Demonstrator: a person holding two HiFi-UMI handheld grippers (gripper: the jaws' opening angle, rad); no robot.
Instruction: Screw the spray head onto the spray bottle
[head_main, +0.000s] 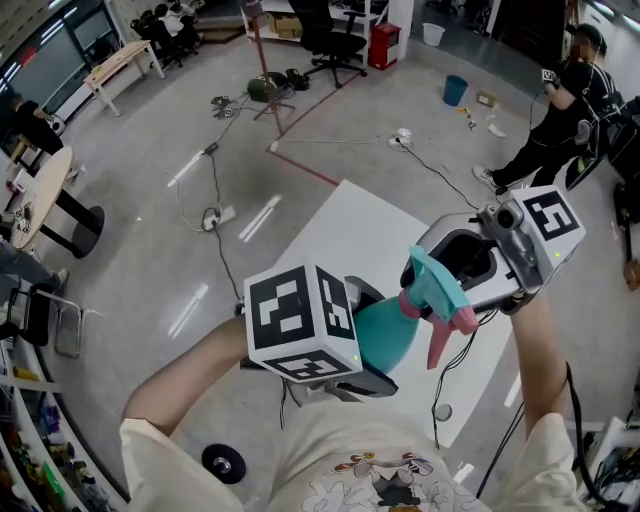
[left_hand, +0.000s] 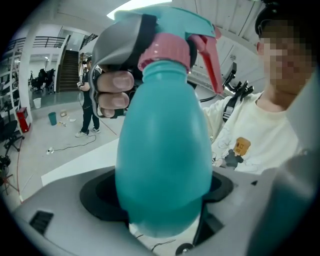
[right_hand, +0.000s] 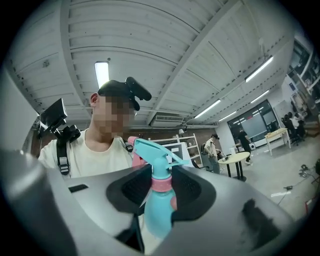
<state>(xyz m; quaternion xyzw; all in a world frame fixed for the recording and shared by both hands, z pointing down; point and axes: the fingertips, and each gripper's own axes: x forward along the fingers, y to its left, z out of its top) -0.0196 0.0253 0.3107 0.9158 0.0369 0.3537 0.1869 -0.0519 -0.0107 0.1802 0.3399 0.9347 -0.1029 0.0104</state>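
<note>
I hold the teal spray bottle (head_main: 388, 338) up over the white table (head_main: 340, 225). My left gripper (head_main: 372, 352), under its marker cube, is shut on the bottle's round body (left_hand: 162, 165). The teal spray head (head_main: 437, 285), with a pink collar (head_main: 410, 302) and a pink trigger (head_main: 443, 340), sits on the bottle's neck. On this head my right gripper (head_main: 447, 272) is shut. In the right gripper view its jaws stand on either side of the collar (right_hand: 161, 184), with the bottle (right_hand: 159, 212) below. The left gripper view shows the collar (left_hand: 167, 50) above the bottle.
A cable and a small round piece (head_main: 442, 411) lie on the table's near right part. Around it is grey floor with cables, a blue bucket (head_main: 455, 90), an office chair (head_main: 335, 45) and a person (head_main: 560, 110) standing at the far right.
</note>
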